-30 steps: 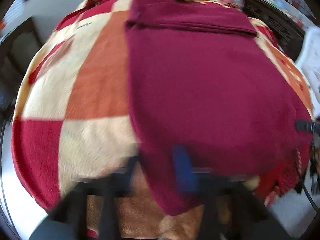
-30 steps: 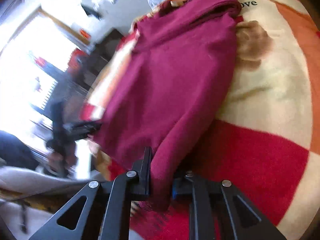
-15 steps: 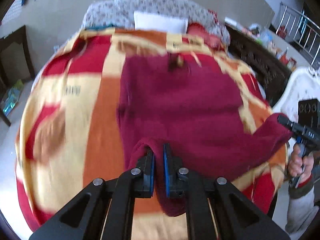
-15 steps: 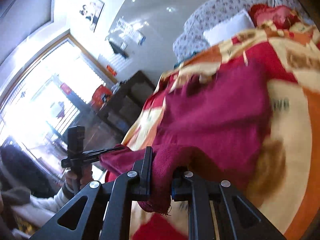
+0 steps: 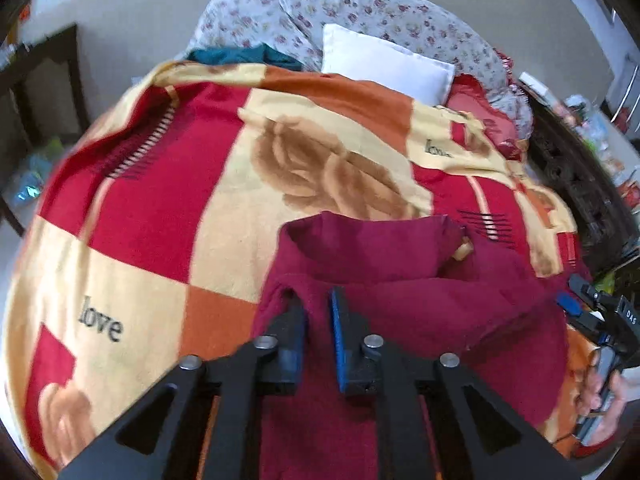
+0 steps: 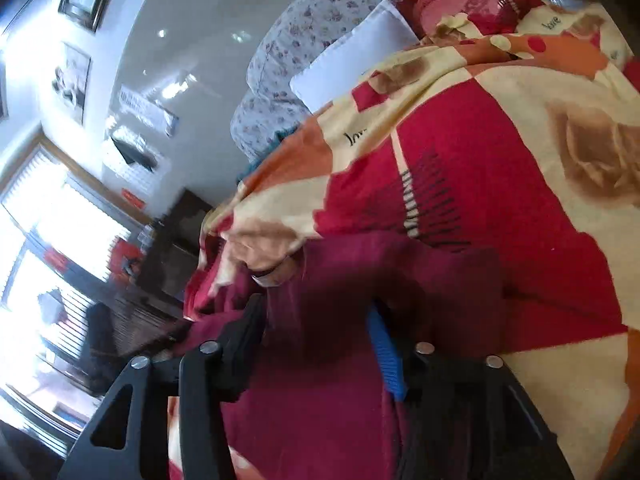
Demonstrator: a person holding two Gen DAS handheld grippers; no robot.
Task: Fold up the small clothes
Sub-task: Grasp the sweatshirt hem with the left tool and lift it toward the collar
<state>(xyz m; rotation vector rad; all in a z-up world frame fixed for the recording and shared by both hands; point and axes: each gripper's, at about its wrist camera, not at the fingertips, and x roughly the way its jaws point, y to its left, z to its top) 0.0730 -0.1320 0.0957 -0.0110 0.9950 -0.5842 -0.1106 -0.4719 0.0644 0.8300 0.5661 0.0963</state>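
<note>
Maroon garment (image 5: 420,292) folded on blanket (image 5: 168,208), directly ahead; we see left gripper (image 5: 318,316) pinching near edge, right gripper (image 6: 316,344) spread over cloth.

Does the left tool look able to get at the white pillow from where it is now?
Probably not: the left tool is shut on the maroon garment, and the white pillow lies far across the blanket.

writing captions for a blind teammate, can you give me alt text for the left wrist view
The left gripper holds a fold of a maroon garment between its nearly closed jaws, above a checked red, orange and cream blanket printed with roses and the word love. A white pillow and floral bedding lie behind; the right gripper shows at the right edge.
</note>
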